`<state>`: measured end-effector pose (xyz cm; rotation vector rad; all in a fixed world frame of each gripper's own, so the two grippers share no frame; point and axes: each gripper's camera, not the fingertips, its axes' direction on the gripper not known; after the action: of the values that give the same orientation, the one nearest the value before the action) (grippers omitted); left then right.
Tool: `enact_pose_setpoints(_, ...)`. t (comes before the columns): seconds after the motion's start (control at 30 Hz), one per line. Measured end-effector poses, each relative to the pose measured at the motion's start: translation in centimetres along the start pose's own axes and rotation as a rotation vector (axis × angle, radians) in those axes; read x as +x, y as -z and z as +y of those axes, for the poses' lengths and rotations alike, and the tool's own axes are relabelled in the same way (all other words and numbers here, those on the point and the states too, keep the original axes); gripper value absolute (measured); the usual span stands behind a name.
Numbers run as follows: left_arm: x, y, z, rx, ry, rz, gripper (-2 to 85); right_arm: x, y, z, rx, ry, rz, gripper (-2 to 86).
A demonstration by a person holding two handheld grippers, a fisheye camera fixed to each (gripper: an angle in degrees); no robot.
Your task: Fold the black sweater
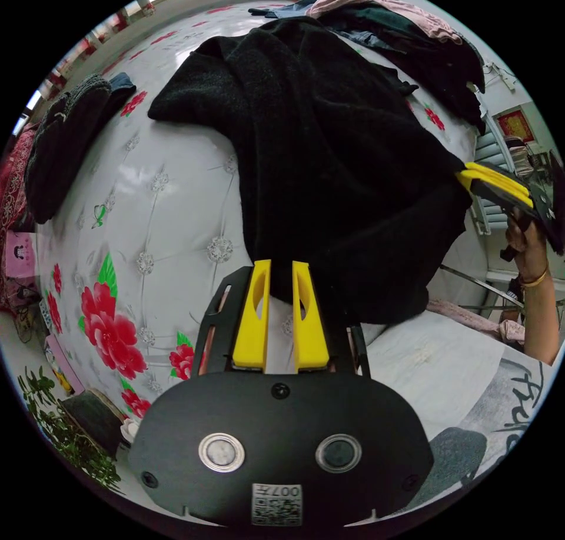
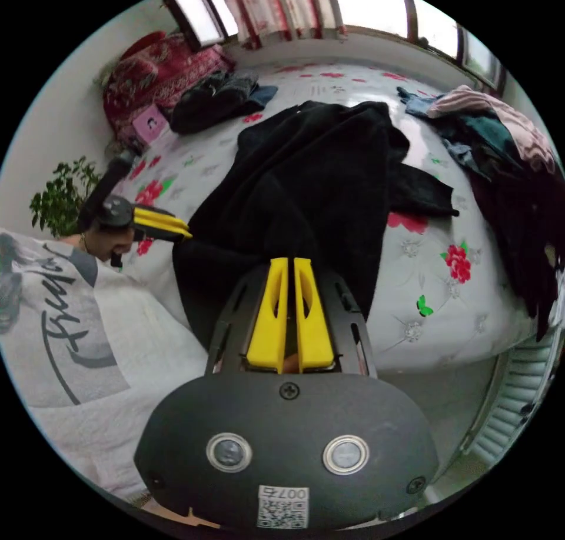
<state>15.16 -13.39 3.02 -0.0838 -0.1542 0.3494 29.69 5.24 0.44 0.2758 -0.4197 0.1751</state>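
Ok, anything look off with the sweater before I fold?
Yes. The black sweater lies bunched and skewed on the bed, one sleeve sticking out sideways, its near edge hanging off the bed.

A bedroom in a home.
We see a bed (image 2: 447, 305) under a white flowered cover, loose clothes (image 2: 500, 146) heaped along its far edge, red bedding (image 2: 159, 75) by curtained windows (image 2: 282, 5), a potted plant (image 2: 59, 196), and perhaps a radiator (image 1: 491, 152).
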Motion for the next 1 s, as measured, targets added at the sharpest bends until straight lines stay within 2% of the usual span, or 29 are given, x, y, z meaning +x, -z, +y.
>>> enact_pose_setpoints(0.1,0.6,-0.2,-0.2,-0.001,-0.012,-0.016,6.3,1.3,0.5,0.3,0.0,-0.025,0.023,5.0)
enact_pose_setpoints(0.2,0.8,-0.2,-0.2,-0.001,-0.01,-0.015,6.2,1.9,-0.9,0.3,-0.092,-0.026,-0.007,8.9)
enact_pose_setpoints(0.27,1.0,-0.3,-0.2,0.001,-0.013,-0.016,6.1,2.2,-2.0,0.8,-0.151,-0.021,0.048,10.3)
enact_pose_setpoints(0.4,1.9,-0.7,-0.1,0.016,-0.08,-0.054,4.9,4.4,-5.0,1.6,-0.262,-0.099,0.07,10.8)
enact_pose_setpoints(0.5,2.2,-0.7,0.1,0.022,-0.143,-0.071,2.2,4.1,-4.7,1.4,-0.249,-0.062,0.08,8.3)
enact_pose_setpoints(0.6,0.9,0.3,1.0,0.038,-0.101,-0.027,-0.1,3.1,-3.3,0.2,-0.255,-0.009,0.025,4.6)
enact_pose_setpoints(0.73,-1.9,4.2,5.5,0.156,-0.042,-0.038,-0.9,0.5,2.3,-0.2,-0.149,0.175,-0.28,2.9)
enact_pose_setpoints(0.83,-4.5,6.1,9.8,0.197,0.029,-0.054,-1.0,-1.6,4.5,0.1,-0.204,0.339,-0.397,3.5)
enact_pose_setpoints(0.9,-6.3,6.7,12.3,0.213,0.09,-0.038,-0.9,-2.1,4.5,0.3,-0.281,0.392,-0.391,4.4)
enact_pose_setpoints(1.0,-8.9,6.4,15.6,0.226,0.214,0.038,-0.9,-0.5,3.9,0.5,-0.276,0.312,-0.242,7.7)
